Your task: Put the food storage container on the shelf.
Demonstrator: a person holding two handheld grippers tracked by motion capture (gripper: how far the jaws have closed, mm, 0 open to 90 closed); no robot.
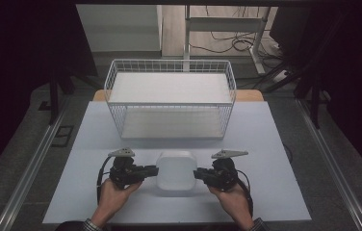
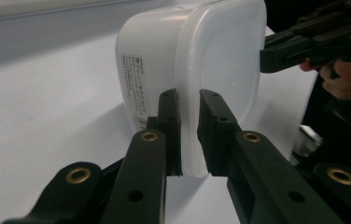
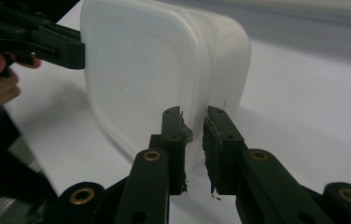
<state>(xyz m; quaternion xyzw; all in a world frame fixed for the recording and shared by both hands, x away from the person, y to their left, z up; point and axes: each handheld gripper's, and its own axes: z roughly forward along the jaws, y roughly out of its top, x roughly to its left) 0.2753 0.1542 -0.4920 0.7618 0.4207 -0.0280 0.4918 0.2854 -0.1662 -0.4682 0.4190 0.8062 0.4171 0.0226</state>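
Both grippers clamp the white container from either side, near the front of the table.

The left gripper (image 1: 153, 171) pinches the left edge of the white container (image 1: 175, 171), the right gripper (image 1: 198, 174) pinches its right edge, a hand behind each. The container sits on the pale table (image 1: 265, 159). Beyond it, well apart, stands a white wire basket (image 1: 170, 98) at the far side.

The white, rounded-square plastic container (image 1: 175, 169) looks smooth and semi-glossy, its lid translucent. The white wire basket (image 1: 170, 98) is coated metal. The pale worktop (image 1: 265, 159) appears matt and smooth.
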